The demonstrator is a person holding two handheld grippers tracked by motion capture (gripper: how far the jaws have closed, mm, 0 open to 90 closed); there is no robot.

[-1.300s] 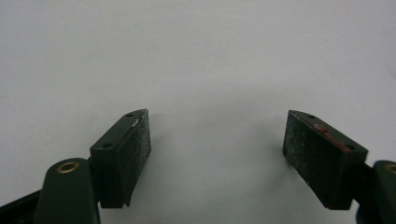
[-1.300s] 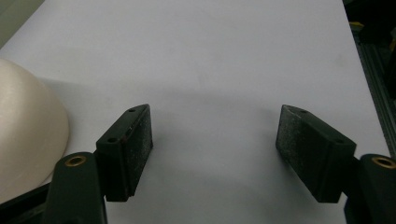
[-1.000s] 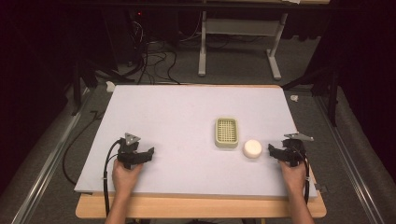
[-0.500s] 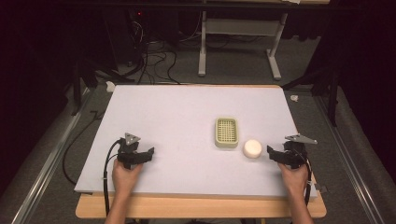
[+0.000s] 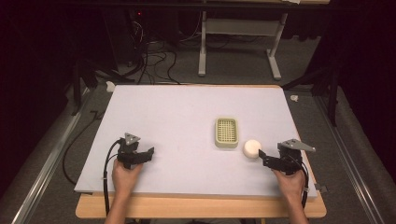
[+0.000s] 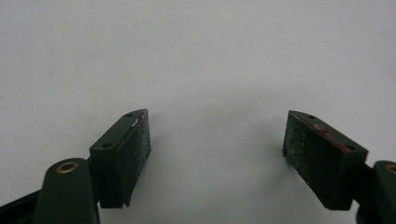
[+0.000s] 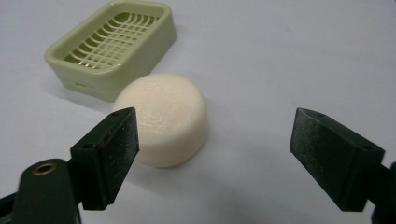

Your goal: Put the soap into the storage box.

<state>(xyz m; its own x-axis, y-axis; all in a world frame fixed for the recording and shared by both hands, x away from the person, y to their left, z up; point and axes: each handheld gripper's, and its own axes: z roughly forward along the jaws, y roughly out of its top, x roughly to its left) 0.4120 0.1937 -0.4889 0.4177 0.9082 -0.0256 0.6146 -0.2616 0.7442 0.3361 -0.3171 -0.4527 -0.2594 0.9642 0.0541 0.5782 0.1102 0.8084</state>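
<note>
Right tool (image 5: 261, 156), jaws just opening wide and empty, lines up on the round soap bar (image 5: 252, 148) lying on the counter (image 5: 163, 116) beside the soap dish (image 5: 227, 132); left tool (image 5: 148, 152) rests open, empty.

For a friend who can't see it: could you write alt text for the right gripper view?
A round white soap bar lies on a pale table, just ahead of the right gripper and its two open black jaws. Behind the soap sits a pale green slatted soap dish.

Left gripper (image 5: 148, 152) rested low at near left, jaws wide apart, nothing between. Right gripper (image 5: 261, 157) at near right, jaws just opening, gap empty.
</note>
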